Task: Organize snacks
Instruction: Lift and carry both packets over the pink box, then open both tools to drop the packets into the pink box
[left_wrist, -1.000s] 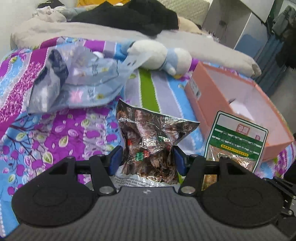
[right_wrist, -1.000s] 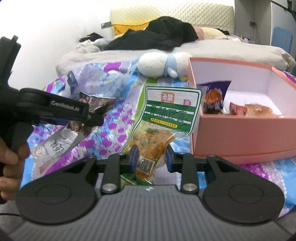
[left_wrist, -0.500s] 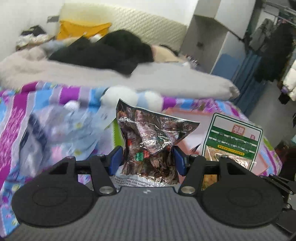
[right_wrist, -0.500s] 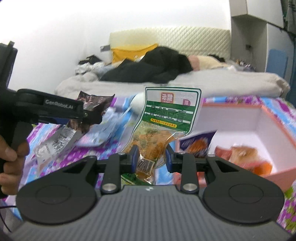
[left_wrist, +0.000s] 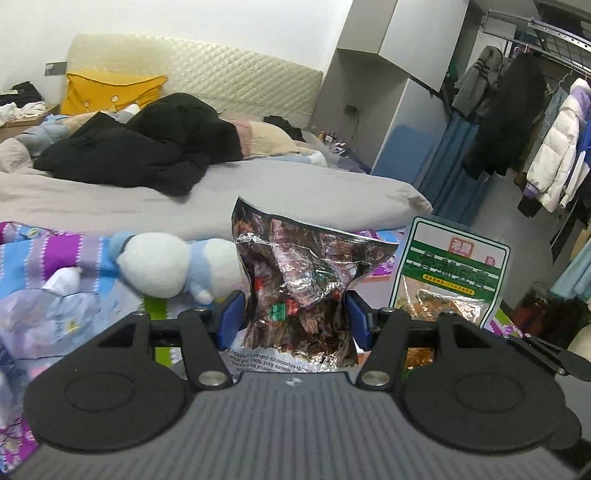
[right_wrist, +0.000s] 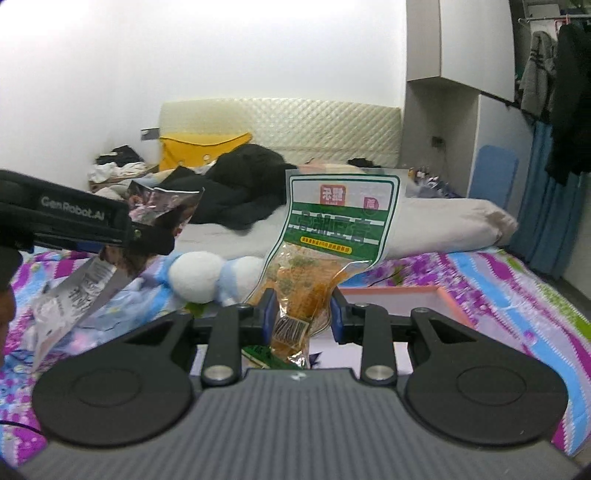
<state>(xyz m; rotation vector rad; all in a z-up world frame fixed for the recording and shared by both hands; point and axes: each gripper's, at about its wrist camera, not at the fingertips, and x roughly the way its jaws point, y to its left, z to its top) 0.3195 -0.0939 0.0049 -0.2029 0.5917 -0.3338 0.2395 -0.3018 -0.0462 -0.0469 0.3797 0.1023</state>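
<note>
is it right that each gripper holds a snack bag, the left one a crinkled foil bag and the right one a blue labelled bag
Not quite. The right gripper holds a green labelled bag, not a blue one, as the right wrist view shows. The rest stands: the left gripper holds the crinkled foil bag.

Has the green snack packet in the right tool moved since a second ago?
Yes. The green packet has risen: it now stands against the headboard, with the pink box low behind it.
</note>
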